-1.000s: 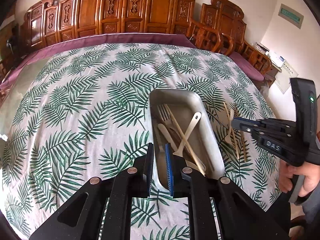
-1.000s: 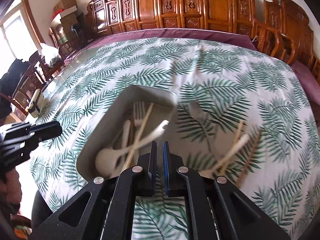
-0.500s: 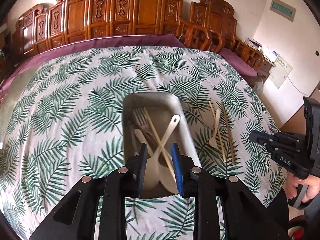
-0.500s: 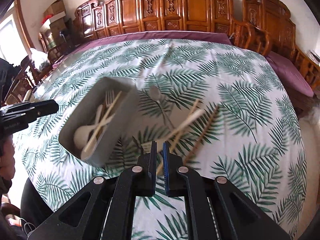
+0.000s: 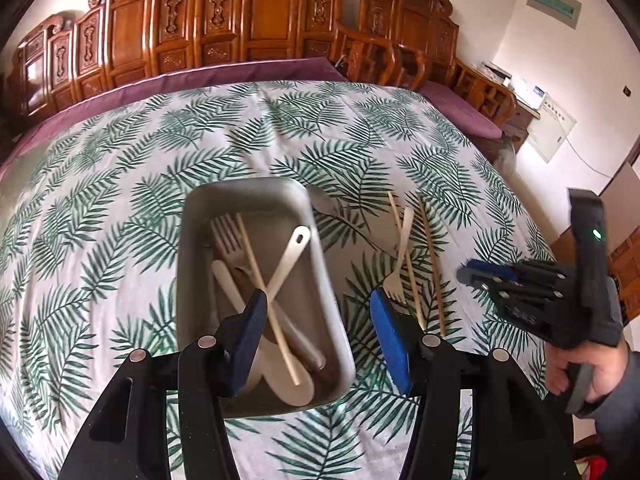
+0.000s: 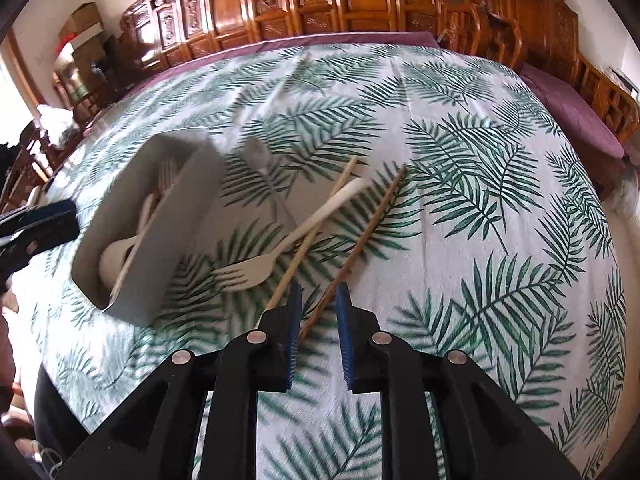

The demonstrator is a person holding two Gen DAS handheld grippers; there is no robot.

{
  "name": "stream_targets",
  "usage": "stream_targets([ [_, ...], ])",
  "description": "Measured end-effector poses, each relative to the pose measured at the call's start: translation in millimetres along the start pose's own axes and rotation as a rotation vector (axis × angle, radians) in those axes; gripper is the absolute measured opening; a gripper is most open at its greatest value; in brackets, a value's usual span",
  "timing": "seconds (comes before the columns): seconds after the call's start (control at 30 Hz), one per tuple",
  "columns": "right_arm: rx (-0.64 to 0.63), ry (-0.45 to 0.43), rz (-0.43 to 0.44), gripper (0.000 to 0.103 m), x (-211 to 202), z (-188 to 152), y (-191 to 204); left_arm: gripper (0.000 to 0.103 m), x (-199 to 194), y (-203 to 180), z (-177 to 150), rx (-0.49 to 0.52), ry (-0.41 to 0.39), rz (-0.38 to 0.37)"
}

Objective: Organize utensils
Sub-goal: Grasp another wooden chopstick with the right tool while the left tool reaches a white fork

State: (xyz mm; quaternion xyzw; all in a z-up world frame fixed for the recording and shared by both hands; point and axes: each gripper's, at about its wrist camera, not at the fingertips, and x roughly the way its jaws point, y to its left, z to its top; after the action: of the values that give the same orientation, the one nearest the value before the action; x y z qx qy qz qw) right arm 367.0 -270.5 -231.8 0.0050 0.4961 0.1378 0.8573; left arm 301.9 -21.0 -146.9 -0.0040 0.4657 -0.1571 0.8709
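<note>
The metal tray (image 5: 320, 264) sits on the palm-leaf tablecloth (image 5: 120, 208), and it's already got company inside: a pale fork (image 5: 226, 236), a light chopstick (image 5: 266, 300) crossed over a cream spoon handle (image 5: 288, 260), and a white spoon (image 5: 288, 388) with its bowl at the tray's 6 o'clock end. Just off the tray's 1 o'clock corner lies a grey metal spoon (image 5: 324, 204) on the cloth. Over at the tray's 3 o'clock, well clear of its wall, three loose pieces lie together: a cream fork (image 5: 402, 256) crossing a light chopstick (image 5: 404, 248), and a darker brown chopstick (image 5: 432, 260) beside them.

The left gripper (image 5: 318, 320) hangs above the near end of the tray, jaws spread wide, one blue pad over the tray and the other out past its right wall, nothing between them. The right gripper (image 6: 318, 320) is low by the loose pieces, jaws parted. The brown chopstick (image 6: 360, 240) runs its near end into that gap, though whether either pad touches it I cannot tell. The light chopstick (image 6: 312, 236) ends just at 11 o'clock of the left pad, and the cream fork (image 6: 280, 248) lies tines toward the tray (image 6: 188, 208). Carved wooden chairs (image 5: 256, 32) line the far side of the table.
</note>
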Motion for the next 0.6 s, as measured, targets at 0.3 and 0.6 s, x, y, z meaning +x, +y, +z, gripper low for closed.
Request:
stream_targets([
  [0.3, 0.015, 0.068, -0.038, 0.019, 42, 25, -13, 0.061, 7, -17, 6, 0.024, 0.001, -0.006],
  [0.6, -0.045, 0.104, -0.083, 0.012, 53, 27, -18, 0.061, 22, -32, 8, 0.052, 0.028, -0.009],
])
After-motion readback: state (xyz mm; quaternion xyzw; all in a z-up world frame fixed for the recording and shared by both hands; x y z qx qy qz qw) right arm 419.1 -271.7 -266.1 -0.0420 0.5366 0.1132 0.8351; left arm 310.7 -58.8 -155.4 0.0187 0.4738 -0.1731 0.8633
